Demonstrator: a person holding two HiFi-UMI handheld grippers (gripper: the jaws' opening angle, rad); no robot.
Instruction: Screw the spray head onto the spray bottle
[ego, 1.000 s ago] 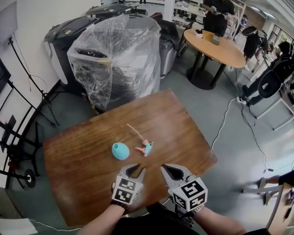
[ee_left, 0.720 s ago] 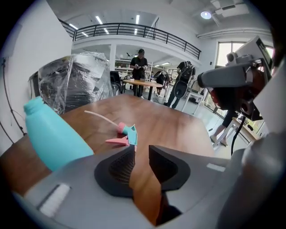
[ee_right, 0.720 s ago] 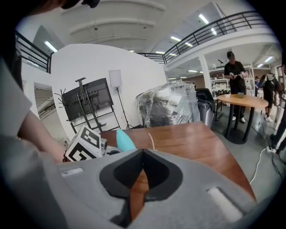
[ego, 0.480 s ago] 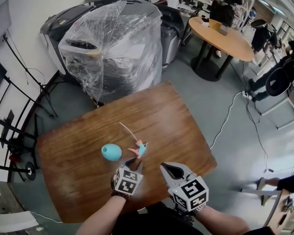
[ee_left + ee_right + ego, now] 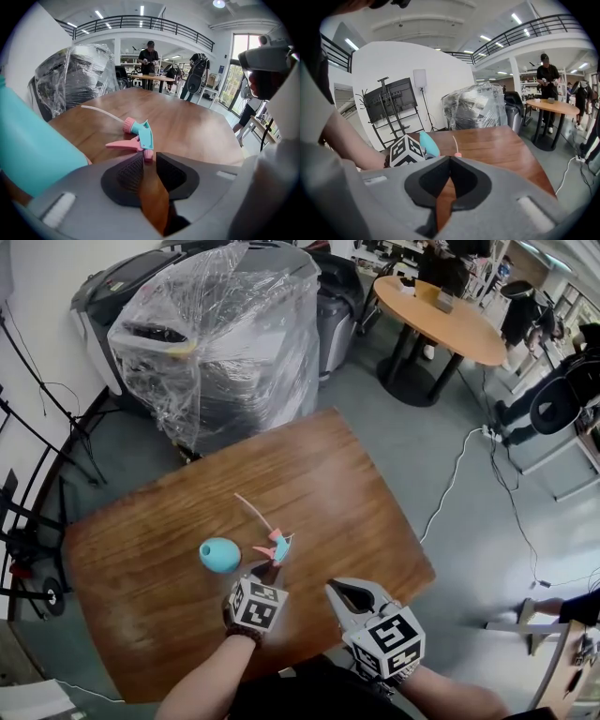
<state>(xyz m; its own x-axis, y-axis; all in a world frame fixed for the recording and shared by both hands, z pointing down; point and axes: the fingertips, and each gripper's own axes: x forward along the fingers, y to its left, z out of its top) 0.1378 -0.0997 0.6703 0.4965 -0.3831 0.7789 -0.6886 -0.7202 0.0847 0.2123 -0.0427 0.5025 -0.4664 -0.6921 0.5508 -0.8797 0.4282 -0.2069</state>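
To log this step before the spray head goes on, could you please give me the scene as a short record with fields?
surface: wooden table
bottle: teal, lying on the table, no head on it
spray head: pink and teal, lying right of the bottle, apart from it; tube points away
left gripper: jaws slightly apart, nothing between them, tips right at the spray head
right gripper: jaws together, empty, near the table's front edge
task state: head not yet on bottle
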